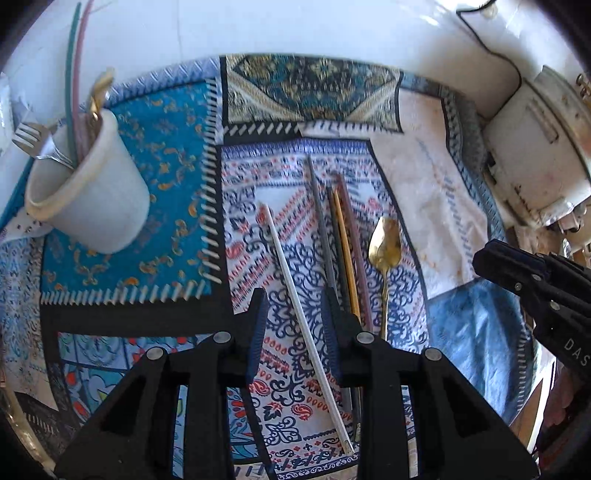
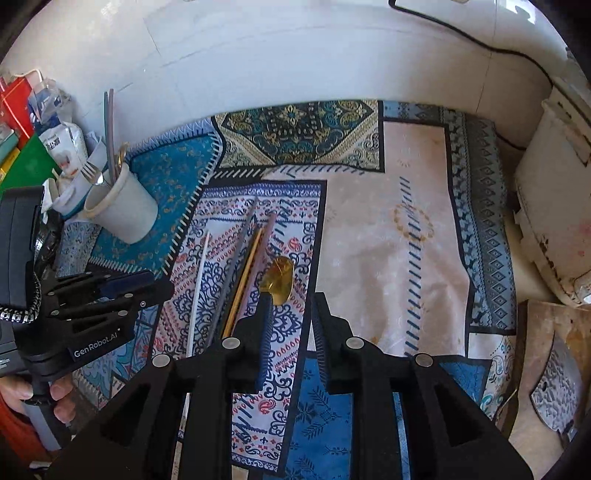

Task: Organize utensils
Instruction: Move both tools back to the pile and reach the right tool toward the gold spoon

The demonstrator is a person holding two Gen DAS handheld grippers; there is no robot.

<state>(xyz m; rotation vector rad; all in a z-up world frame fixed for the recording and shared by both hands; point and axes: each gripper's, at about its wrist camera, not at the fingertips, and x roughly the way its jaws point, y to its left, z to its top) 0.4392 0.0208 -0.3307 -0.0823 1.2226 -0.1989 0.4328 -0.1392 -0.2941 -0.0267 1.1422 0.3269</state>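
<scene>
A white cup (image 1: 88, 192) stands at the left on the patterned cloth (image 1: 166, 177) and holds a fork (image 1: 29, 138), straws and a gold utensil. On the cloth lie a white chopstick (image 1: 303, 291), a grey chopstick (image 1: 319, 221), a yellow chopstick (image 1: 345, 251), a mauve chopstick (image 1: 354, 236) and a gold spoon (image 1: 384, 247). My left gripper (image 1: 295, 325) hovers open over the white chopstick, which runs between its fingers without touching them. My right gripper (image 2: 291, 325) is open and holds nothing. The spoon (image 2: 279, 280) lies just past its left fingertip. The cup (image 2: 122, 210) is far left.
A white appliance (image 2: 554, 206) stands at the right with a black cable (image 2: 461, 33) on the wall behind it. Packets and boxes (image 2: 37, 122) crowd the far left behind the cup. A hand (image 2: 55, 398) holds the left gripper's handle. A loose patterned piece (image 2: 554, 391) lies at the right.
</scene>
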